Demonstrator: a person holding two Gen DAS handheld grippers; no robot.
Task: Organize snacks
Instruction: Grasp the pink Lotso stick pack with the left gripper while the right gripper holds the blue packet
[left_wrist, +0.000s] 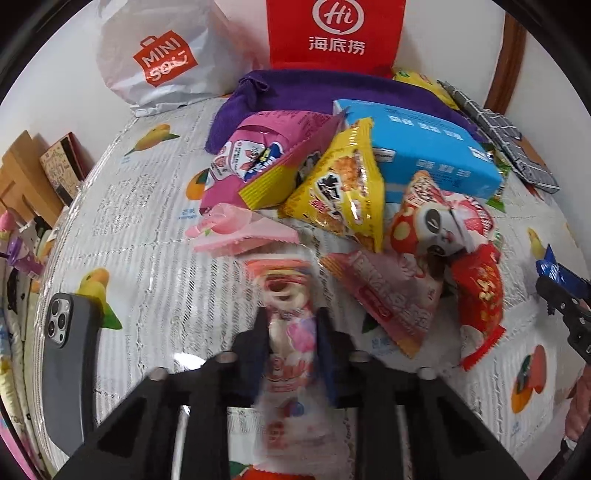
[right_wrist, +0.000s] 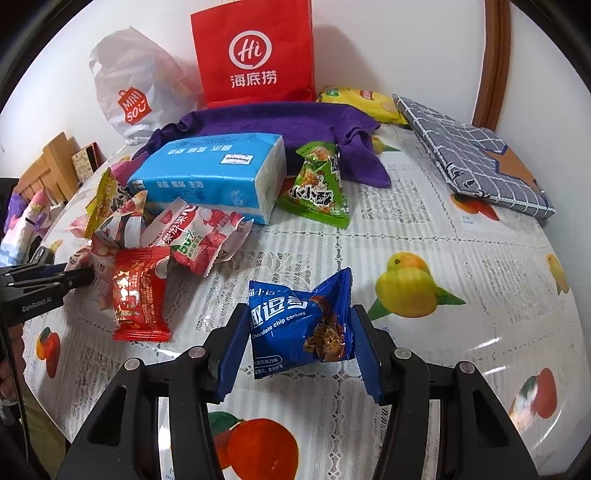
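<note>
I have my left gripper (left_wrist: 291, 332) clamped on a pink-white snack packet (left_wrist: 286, 306), my right gripper (right_wrist: 299, 332) on the blue cookie packet (right_wrist: 301, 325) (chocolate chip); the snack pile (left_wrist: 332, 192) beside the tissue pack (left_wrist: 424, 147) remains unsorted.

blue cookie packet (right_wrist: 299, 325) | purple cloth (right_wrist: 280, 122) | red bag (right_wrist: 255, 55) | fruit-print tablecloth (right_wrist: 443, 229)

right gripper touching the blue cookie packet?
Touching. Right wrist view: the right gripper has both blue pads pressed against the sides of the blue cookie packet, no gap visible.
</note>
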